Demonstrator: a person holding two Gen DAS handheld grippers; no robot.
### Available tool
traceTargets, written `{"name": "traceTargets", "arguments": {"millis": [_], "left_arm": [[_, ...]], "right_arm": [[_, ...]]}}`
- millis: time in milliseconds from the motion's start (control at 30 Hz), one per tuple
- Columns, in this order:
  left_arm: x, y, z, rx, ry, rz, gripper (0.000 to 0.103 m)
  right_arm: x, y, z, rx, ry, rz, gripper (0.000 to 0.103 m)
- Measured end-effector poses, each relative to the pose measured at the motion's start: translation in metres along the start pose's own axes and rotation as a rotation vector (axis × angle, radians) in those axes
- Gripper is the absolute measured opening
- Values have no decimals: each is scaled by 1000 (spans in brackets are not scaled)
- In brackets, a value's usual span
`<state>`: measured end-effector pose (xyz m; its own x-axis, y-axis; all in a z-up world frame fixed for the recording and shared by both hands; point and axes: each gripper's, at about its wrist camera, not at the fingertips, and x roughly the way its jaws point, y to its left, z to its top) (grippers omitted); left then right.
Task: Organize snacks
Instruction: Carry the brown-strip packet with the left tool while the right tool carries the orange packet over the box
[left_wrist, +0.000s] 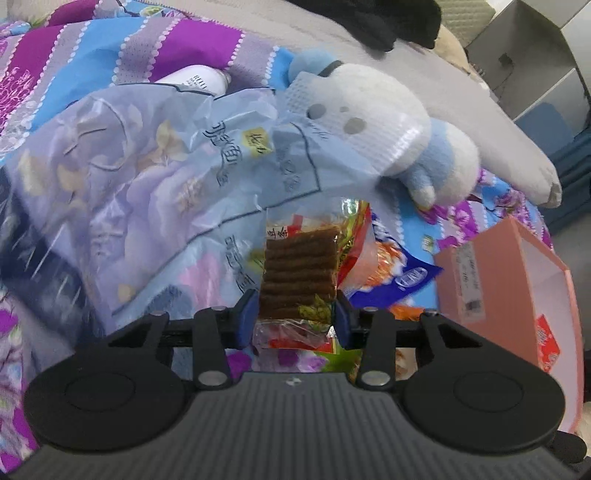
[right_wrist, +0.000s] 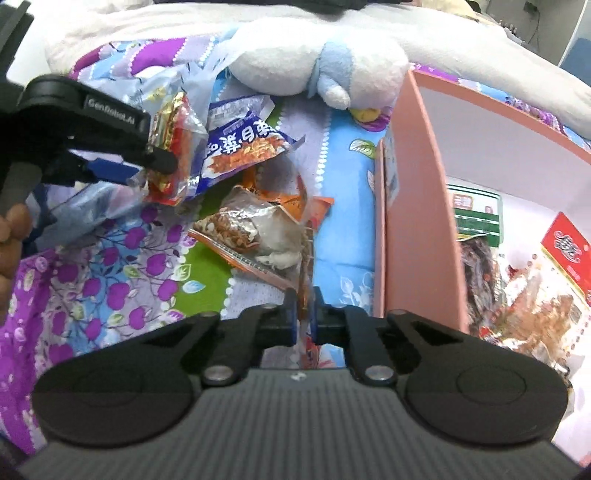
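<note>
My left gripper (left_wrist: 294, 319) is shut on a clear packet of brown ridged snack strips (left_wrist: 299, 273), held above the floral bed sheet (left_wrist: 391, 218). In the right wrist view that left gripper (right_wrist: 155, 162) appears at the upper left with the red and gold end of its packet (right_wrist: 170, 147). My right gripper (right_wrist: 303, 310) is shut on the thin edge of an orange and clear packet (right_wrist: 255, 236) with pale shredded contents. A blue snack packet (right_wrist: 243, 147) lies on the sheet behind it. The pink box (right_wrist: 417, 221) stands open just right of the right gripper.
The pink box (left_wrist: 509, 280) holds several packets, among them a green one (right_wrist: 476, 218) and a red one (right_wrist: 565, 243). A white and blue plush toy (left_wrist: 388, 122) lies behind the snacks. A crumpled pale blue plastic bag (left_wrist: 147, 166) covers the left. A hand (right_wrist: 11, 229) shows at the left edge.
</note>
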<state>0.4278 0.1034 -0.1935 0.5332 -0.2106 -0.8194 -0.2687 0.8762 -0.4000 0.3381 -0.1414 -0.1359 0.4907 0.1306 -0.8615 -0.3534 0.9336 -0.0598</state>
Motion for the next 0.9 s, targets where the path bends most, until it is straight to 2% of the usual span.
{"name": "traceTargets", "arguments": {"millis": [367, 600, 900], "left_arm": [[-39, -15, -58, 14, -28, -35, 48], [-53, -4, -99, 70, -80, -35, 48], [-93, 1, -159, 68, -108, -19, 48]], "right_arm": [[-32, -1, -35, -12, -46, 57, 9], [-35, 5, -61, 68, -89, 107, 9], [-65, 10, -87, 120, -136, 128, 9]]}}
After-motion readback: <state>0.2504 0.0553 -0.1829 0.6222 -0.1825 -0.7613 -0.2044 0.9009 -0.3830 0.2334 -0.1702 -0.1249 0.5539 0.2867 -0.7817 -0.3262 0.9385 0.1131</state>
